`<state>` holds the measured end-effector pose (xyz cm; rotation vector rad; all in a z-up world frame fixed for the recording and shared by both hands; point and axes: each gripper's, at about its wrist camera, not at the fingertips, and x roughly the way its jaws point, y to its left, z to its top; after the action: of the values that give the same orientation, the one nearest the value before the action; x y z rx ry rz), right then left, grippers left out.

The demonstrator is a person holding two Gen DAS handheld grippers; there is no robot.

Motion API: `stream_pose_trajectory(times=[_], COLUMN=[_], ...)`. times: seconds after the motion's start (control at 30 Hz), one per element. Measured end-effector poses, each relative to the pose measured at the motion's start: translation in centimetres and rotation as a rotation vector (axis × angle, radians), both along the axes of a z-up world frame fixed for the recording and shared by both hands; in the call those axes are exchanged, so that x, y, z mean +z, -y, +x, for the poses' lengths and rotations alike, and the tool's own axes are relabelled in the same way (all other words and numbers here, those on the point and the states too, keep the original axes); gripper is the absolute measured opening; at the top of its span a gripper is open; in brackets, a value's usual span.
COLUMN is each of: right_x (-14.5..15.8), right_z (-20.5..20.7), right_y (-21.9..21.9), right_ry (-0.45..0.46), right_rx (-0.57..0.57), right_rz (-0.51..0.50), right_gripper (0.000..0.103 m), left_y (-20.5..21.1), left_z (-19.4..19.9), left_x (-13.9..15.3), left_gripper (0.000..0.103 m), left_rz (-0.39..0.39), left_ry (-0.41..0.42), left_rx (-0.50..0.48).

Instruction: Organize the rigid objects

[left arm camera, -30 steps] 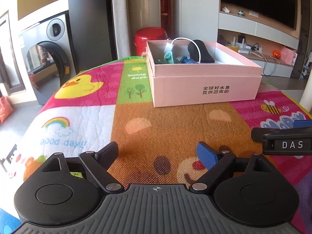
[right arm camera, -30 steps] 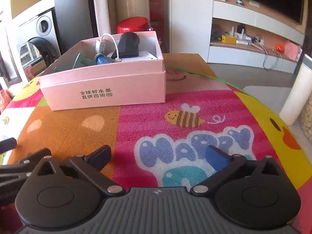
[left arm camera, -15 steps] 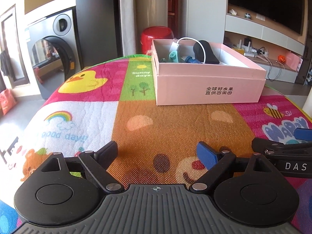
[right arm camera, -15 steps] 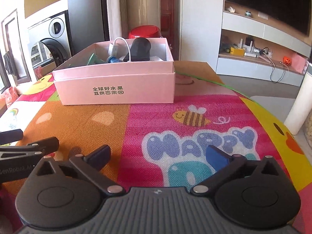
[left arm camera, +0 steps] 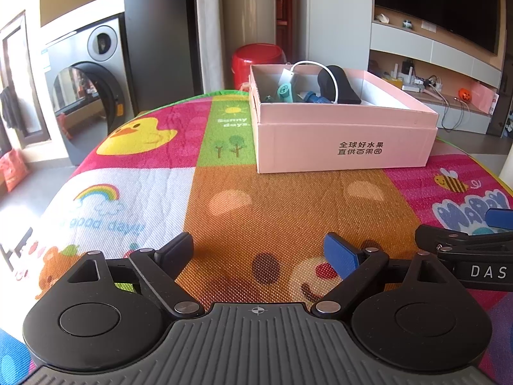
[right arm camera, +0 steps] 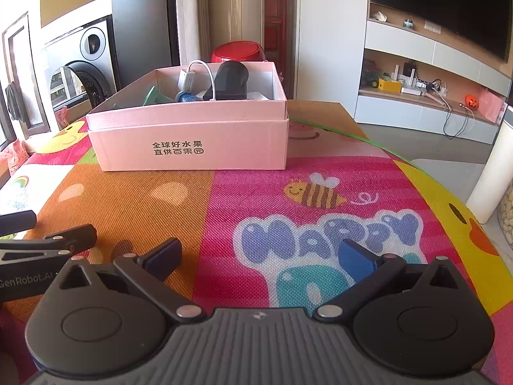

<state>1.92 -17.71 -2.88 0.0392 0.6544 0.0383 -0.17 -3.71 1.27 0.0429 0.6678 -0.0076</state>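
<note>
Pink cardboard box [left arm camera: 344, 142] sits at the far side of the desk [left arm camera: 288, 211], on the cartoon play mat [right arm camera: 320, 205]; open top, lid seemingly nested under the base. Inside the box: black rounded object [left arm camera: 338, 85], maybe a mouse or case, toward the back; white cable [left arm camera: 315, 65] with small white adapter [right arm camera: 187, 78] looped over it; teal plastic part [left arm camera: 283, 91] and blue cylindrical piece [left arm camera: 312, 97] left of the black object.

Handling, judged: contents look light, stiff, hard plastic; black object is smooth and curved, could slip, so pinch across its narrow sides. Cable is floppy and may drag neighbours out. Box walls are thin card, light, will slide if pushed; grip a wall edge.

Writing: box front prints "全球好水果 / 直供百果园". Mat near the box reads "Sunny days.", "HAPPY", "good day!". Tool bodies read "DAS" and "GenRobot.AI".

Left tool [left arm camera: 258, 250]: fingers apart, holding nothing, well in front of the box. Right tool [right arm camera: 259, 255]: fingers apart, empty, also well in front of the box, just beside the left tool.
</note>
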Motion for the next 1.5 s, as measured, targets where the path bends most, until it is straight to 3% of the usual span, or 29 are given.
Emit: stream_pose_trajectory(times=[1.5], right_x=[0.08], right_z=[0.0], right_y=[0.08], right_ry=[0.0], right_rx=[0.0], right_rz=[0.001], right_gripper=[0.103], left_y=[-0.2], left_z=[0.09], left_x=[-0.11], left_gripper=[0.094], left_rz=[-0.02], left_ry=[-0.003], left_rx=[-0.003])
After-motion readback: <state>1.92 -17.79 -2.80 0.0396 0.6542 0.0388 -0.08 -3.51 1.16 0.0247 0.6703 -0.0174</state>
